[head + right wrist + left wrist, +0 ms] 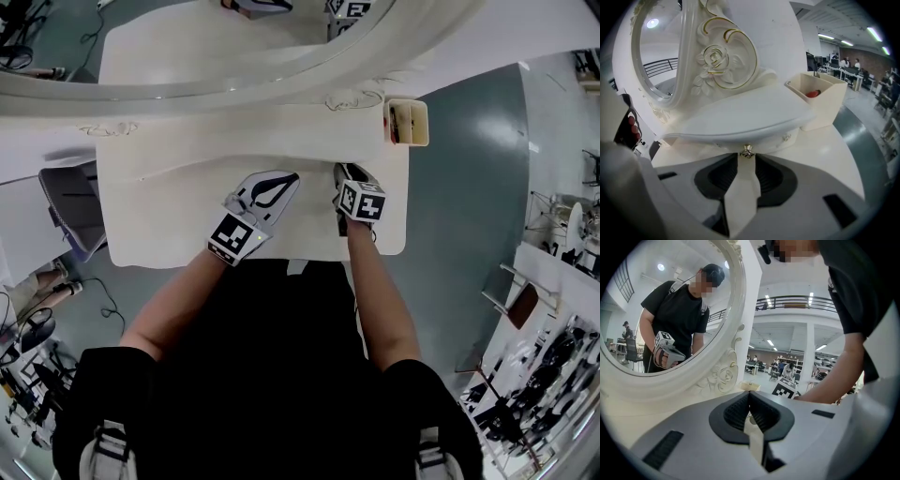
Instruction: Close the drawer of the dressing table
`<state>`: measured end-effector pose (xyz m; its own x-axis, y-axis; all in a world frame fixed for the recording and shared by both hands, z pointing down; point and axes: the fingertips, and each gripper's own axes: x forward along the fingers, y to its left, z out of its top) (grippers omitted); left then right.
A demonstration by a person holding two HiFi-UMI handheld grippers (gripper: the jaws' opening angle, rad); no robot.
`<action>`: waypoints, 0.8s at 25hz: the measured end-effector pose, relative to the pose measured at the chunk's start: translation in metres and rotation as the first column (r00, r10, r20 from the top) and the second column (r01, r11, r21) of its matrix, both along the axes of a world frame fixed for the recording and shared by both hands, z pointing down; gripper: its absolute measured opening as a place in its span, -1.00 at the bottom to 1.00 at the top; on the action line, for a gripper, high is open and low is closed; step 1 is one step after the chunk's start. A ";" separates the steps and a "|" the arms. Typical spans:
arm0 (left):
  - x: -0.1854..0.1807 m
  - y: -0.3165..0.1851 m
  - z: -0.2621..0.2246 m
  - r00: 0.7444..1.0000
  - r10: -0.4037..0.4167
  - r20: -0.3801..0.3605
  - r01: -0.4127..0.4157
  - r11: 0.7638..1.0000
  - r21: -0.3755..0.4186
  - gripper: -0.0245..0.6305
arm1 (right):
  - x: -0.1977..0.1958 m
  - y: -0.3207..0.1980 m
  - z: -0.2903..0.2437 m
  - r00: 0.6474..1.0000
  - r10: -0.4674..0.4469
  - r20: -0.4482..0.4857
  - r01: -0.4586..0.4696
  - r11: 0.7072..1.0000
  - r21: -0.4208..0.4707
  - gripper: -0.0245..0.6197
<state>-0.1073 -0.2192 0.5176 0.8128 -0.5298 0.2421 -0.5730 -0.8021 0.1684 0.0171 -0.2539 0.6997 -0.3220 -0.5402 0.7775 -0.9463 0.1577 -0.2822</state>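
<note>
The white dressing table (169, 216) stands before me under its oval mirror (281, 56). A small drawer front (773, 139) sits tucked under the curved raised shelf (750, 117), and its little metal knob (746, 151) shows just past the tips of my right gripper (746, 159). The jaws of that gripper stand apart, with the knob at their tips and not pressed. In the head view the right gripper (345, 178) points down at the shelf's edge. My left gripper (286, 183) hovers over the tabletop beside it, tips together (749, 394) and empty, facing the mirror (656, 310).
A cream open box (409, 122) holding small items stands at the back right corner of the table (820, 98). A chair (70, 211) is at the table's left. Grey floor (469, 187) lies to the right, with racks (553, 356) beyond.
</note>
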 end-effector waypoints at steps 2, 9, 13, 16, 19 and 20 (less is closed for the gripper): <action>0.001 0.003 -0.002 1.000 0.006 -0.003 -0.006 1.000 0.002 -0.94 | 0.000 0.008 -0.003 1.000 -0.005 0.001 0.005 1.000 -0.005 -0.59; 0.009 0.013 -0.018 1.000 0.019 -0.021 -0.018 1.000 0.015 -0.94 | 0.001 0.034 -0.043 0.999 -0.015 0.053 0.011 0.997 0.081 -0.60; 0.018 0.022 -0.032 1.000 0.010 -0.027 -0.009 0.999 0.032 -0.94 | -0.001 0.043 -0.088 0.993 -0.081 0.080 0.064 0.977 0.204 -0.61; 0.026 0.030 -0.045 0.999 -0.009 -0.034 0.010 0.999 0.047 -0.94 | -0.001 0.049 -0.127 0.985 -0.143 0.093 0.110 0.949 0.296 -0.65; 0.035 0.039 -0.059 0.999 -0.027 -0.040 0.029 0.997 0.066 -0.94 | 0.000 0.057 -0.166 0.972 -0.209 0.103 0.155 0.909 0.387 -0.71; 0.038 0.042 -0.064 0.999 -0.033 -0.039 0.036 0.997 0.075 -0.94 | 0.000 0.060 -0.179 0.967 -0.232 0.102 0.170 0.894 0.415 -0.74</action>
<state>-0.0698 -0.1775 0.4534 0.8017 -0.5732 0.1697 -0.5947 -0.7933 0.1300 0.0170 -0.1936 0.5209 -0.5491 -0.7069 0.4457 -0.8357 0.4686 -0.2864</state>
